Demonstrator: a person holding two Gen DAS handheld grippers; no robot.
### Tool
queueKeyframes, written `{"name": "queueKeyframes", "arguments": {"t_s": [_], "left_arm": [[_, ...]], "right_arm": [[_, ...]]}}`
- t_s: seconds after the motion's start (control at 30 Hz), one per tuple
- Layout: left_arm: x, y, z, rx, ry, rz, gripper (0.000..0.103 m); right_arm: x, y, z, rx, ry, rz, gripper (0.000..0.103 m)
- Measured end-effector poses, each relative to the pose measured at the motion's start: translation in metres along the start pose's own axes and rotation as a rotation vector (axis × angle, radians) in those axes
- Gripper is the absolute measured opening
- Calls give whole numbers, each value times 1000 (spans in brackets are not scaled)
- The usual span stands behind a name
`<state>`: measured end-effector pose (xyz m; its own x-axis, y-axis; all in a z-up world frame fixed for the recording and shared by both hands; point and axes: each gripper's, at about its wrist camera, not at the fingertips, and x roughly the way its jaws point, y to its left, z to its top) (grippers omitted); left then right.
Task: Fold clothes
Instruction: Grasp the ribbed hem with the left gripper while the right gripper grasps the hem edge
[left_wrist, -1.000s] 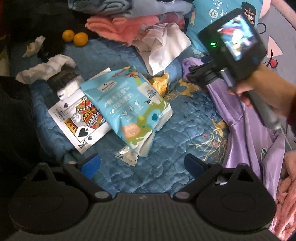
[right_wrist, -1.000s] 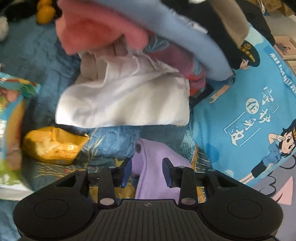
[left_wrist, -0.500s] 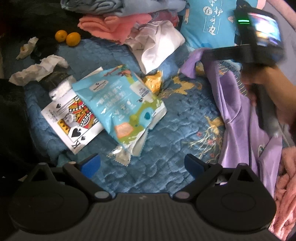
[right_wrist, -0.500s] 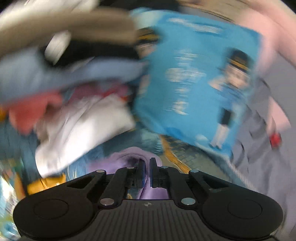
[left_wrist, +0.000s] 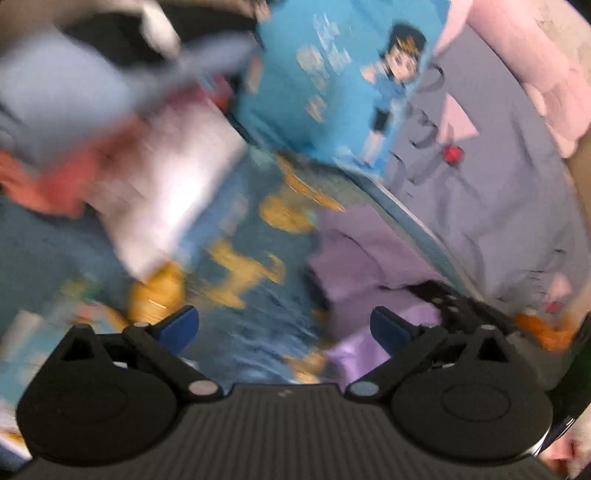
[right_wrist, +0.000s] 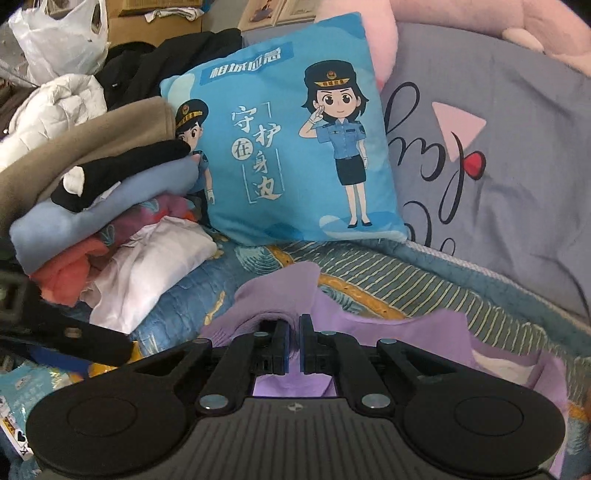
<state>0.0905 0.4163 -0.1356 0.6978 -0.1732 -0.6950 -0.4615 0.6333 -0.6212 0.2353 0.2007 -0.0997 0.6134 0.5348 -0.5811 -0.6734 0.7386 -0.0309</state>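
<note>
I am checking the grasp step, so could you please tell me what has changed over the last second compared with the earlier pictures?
The right tongs closed on the lilac knit garment that lay between their open jaws, rolled over and lifted its edge off the blue quilted bedspread. The left tongs, open and empty throughout, swung from the snack packets towards the garment. The stack of folded clothes and the blue cartoon cushion stayed put.

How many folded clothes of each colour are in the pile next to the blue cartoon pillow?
In the right wrist view:
Tan: 1
Black: 1
Blue: 1
Flowery pink: 1
Coral: 1
White: 1
Total: 6 folded clothes in the pile.
</note>
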Motion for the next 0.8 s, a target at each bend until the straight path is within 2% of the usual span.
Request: {"name": "queueKeyframes", "arguments": {"t_s": [0.13, 0.2, 0.23, 0.33, 0.37, 0.43, 0.57, 0.67, 0.8], "left_arm": [[32, 11, 5, -165, 85, -248, 100], [42, 14, 12, -218, 74, -304, 100], [47, 15, 14, -233, 69, -300, 100], [63, 17, 13, -240, 133, -227, 100], [66, 18, 12, -253, 152, -231, 100], [70, 20, 11, -278, 175, -259, 100], [75, 28, 13, -341, 171, -321, 100], [85, 44, 11, -460, 181, -409, 99], [92, 49, 14, -529, 160, -493, 87]], "right_arm": [[-4, 2, -4, 32, -18, 27, 5], [-7, 3, -4, 47, -30, 41, 5], [-8, 3, -4, 55, -37, 42, 5], [-8, 1, -1, 80, -44, 42, 5], [-7, 1, -1, 82, -44, 38, 5], [-5, 0, 0, 88, -44, 41, 5], [-7, 2, -1, 107, -58, 75, 5], [-10, 11, -2, 76, -57, 95, 5], [-14, 19, -3, 63, -55, 108, 5]]}}
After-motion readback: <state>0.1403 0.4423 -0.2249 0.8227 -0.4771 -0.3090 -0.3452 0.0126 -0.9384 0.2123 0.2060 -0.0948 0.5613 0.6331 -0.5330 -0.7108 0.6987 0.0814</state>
